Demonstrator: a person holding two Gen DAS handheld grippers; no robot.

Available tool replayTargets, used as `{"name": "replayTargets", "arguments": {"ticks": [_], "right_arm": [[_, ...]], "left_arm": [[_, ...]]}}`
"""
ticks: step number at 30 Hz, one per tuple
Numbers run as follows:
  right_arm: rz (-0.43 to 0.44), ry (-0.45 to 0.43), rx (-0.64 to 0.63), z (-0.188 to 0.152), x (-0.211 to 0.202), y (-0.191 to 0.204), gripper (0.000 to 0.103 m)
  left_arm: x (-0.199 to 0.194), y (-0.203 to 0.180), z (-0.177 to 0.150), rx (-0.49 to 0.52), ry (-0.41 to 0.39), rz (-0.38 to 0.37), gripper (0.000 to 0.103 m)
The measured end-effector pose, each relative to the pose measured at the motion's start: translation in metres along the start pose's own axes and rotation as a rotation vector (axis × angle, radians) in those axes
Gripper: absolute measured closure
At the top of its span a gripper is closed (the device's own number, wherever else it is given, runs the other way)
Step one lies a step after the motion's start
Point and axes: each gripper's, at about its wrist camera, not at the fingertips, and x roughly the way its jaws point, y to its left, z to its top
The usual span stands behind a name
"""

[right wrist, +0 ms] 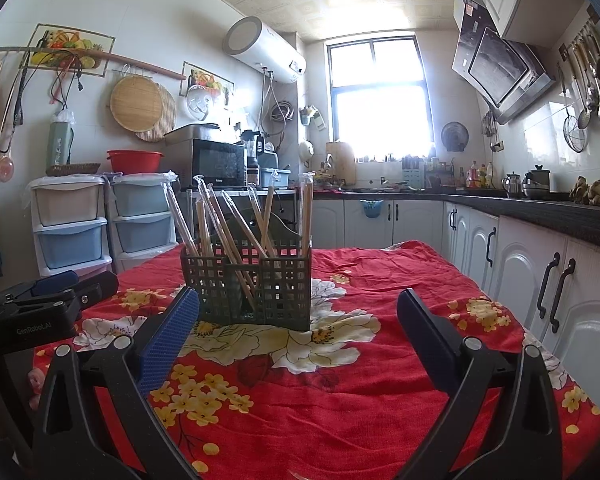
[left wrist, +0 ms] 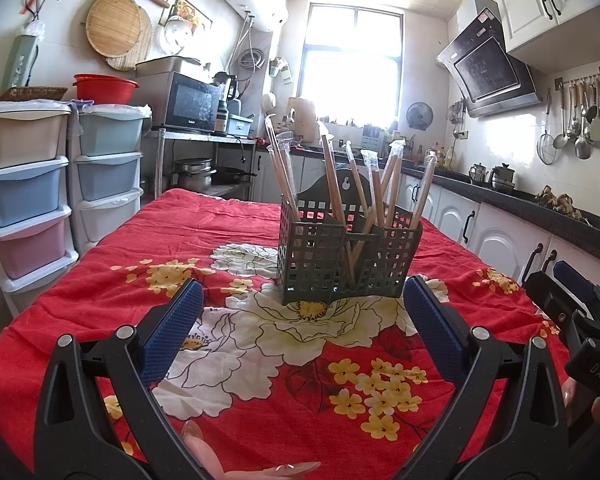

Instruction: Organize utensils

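The green basket [left wrist: 348,248] sits on the red floral cloth [left wrist: 140,248], wrapped chopsticks [left wrist: 332,176] fanned across its compartments, none loose on the cloth. Left gripper [left wrist: 304,312] hangs just short of the basket, fingers spread wide, empty. Right gripper [right wrist: 298,320] likewise, basket off its left finger. My call: take 1 stick high on its shaft, away from crossing neighbours, lift straight up.

left gripper [left wrist: 303,294] – jaws spread wide, empty, held low and level | right gripper [right wrist: 298,308] – jaws spread wide, empty, alongside the left one, both pointed forward
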Motion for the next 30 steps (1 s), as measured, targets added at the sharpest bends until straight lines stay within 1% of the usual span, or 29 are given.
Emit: {"name": "replayTargets", "arguments": {"ticks": [14,21,24,26,28,30], "right_arm": [[0.000,0.000,0.000,0.000,0.000,0.000,0.006],[-0.008,0.007,0.006,0.000,0.001,0.000,0.006],[-0.038,0.033,0.032,0.002,0.003,-0.005,0.006],[-0.068,0.062,0.053,0.003,0.005,-0.011,0.006],[-0.110,0.106,0.082,0.007,0.011,-0.026,0.006],[-0.158,0.126,0.106,0.011,0.013,-0.042,0.006]], "left_arm": [[0.000,0.000,0.000,-0.001,0.000,0.001,0.011],[0.004,0.002,0.001,-0.006,0.019,-0.006,0.011],[0.008,0.005,0.001,-0.026,0.042,0.028,0.011],[0.012,0.011,0.001,-0.054,0.065,0.032,0.011],[0.015,0.020,0.004,-0.084,0.091,0.045,0.011],[0.015,0.028,0.010,-0.087,0.108,0.070,0.011]]}}
